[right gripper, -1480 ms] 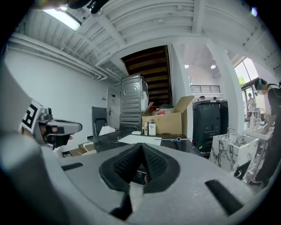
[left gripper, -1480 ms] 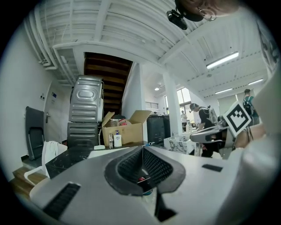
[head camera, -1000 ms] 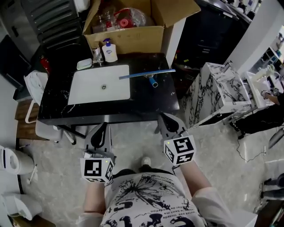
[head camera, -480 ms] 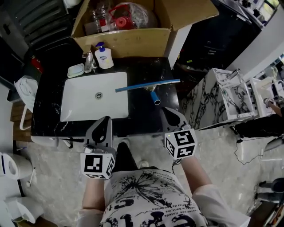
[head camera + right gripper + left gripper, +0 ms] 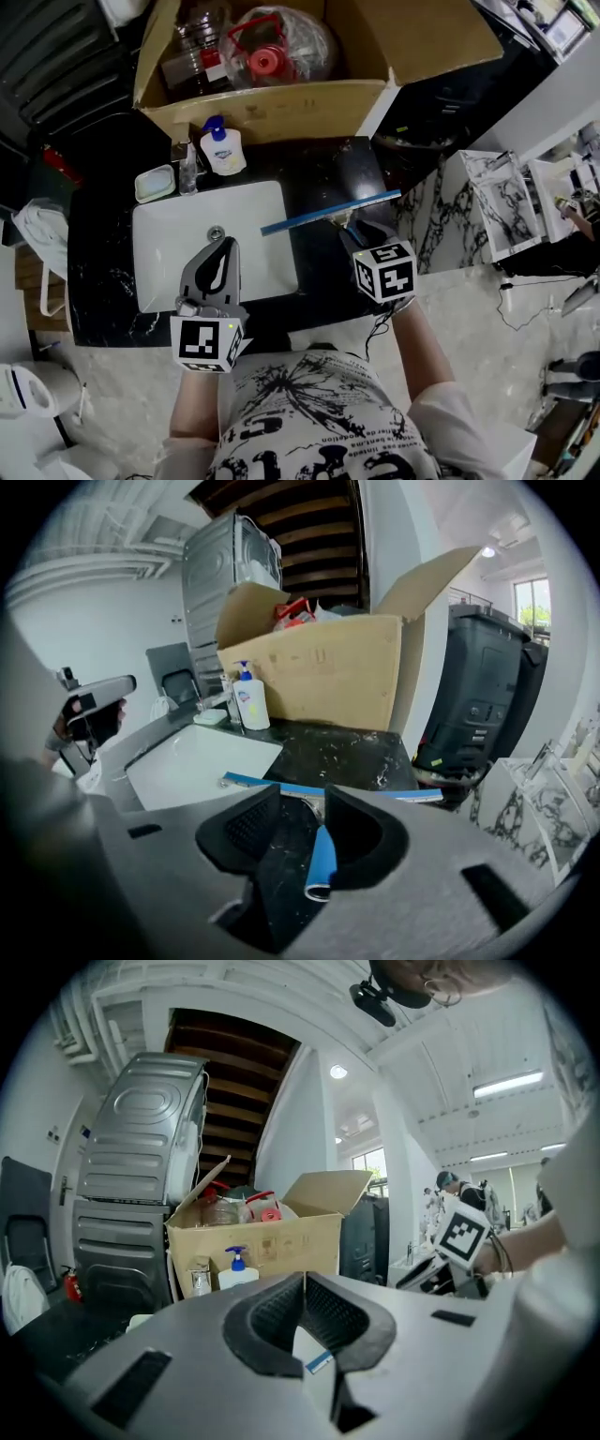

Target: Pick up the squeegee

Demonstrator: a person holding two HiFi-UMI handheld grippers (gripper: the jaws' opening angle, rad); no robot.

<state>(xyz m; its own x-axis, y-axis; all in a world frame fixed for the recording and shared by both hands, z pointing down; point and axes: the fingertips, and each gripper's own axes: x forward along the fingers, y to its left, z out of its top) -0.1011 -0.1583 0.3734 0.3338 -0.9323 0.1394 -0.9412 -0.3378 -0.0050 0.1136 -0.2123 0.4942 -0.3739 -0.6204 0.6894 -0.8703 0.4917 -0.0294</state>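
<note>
The squeegee lies on the black counter, its long blue blade reaching from the sink's right rim toward the counter's right edge. Its short blue handle points toward me. My right gripper is tilted down over that handle. In the right gripper view the right gripper has its jaws opening, and the handle lies between them near the right pad, with neither pad pressing on it. My left gripper hovers over the white sink. In its own view the left gripper is shut and holds nothing.
A soap pump bottle, a faucet and a soap dish stand behind the sink. An open cardboard box of bottles sits at the back. A marbled cabinet stands to the right, past the counter's edge.
Both grippers moved forward from above the floor to above the counter. The right one tipped downward and now straddles the squeegee handle; the left one now hangs over the sink.
</note>
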